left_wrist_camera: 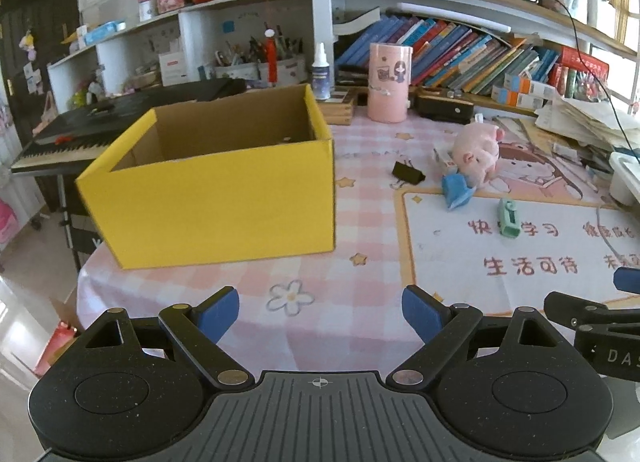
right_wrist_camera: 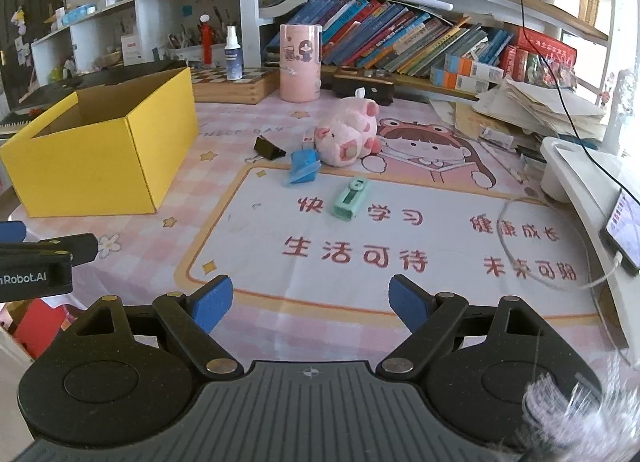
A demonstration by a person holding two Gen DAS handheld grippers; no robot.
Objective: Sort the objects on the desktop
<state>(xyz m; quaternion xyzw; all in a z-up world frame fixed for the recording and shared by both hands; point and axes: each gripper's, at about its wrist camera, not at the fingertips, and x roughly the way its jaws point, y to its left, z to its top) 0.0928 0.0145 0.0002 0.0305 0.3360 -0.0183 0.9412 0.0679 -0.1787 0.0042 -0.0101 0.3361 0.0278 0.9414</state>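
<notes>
An open yellow cardboard box (left_wrist_camera: pixel 224 198) (right_wrist_camera: pixel 100 150) stands on the left of the pink desk mat. To its right lie a black binder clip (left_wrist_camera: pixel 407 173) (right_wrist_camera: pixel 268 149), a blue folded item (left_wrist_camera: pixel 457 191) (right_wrist_camera: pixel 303 167), a pink plush pig (left_wrist_camera: pixel 478 153) (right_wrist_camera: pixel 349 133) and a mint green correction tape (left_wrist_camera: pixel 509 218) (right_wrist_camera: pixel 351 198). My left gripper (left_wrist_camera: pixel 320 312) hovers open over the mat's near edge, in front of the box, holding nothing. My right gripper (right_wrist_camera: pixel 310 304) is open too, empty, well short of the correction tape. Each gripper shows at the edge of the other's view.
A pink cylinder holder (left_wrist_camera: pixel 389 82) (right_wrist_camera: pixel 300 62), a spray bottle (right_wrist_camera: pixel 233 52) on a chessboard box and rows of books (right_wrist_camera: pixel 400 42) line the back. Loose papers (right_wrist_camera: pixel 540 106), a white stand (right_wrist_camera: pixel 580 182) with a phone and cable sit at right. A keyboard (left_wrist_camera: pixel 60 142) stands left.
</notes>
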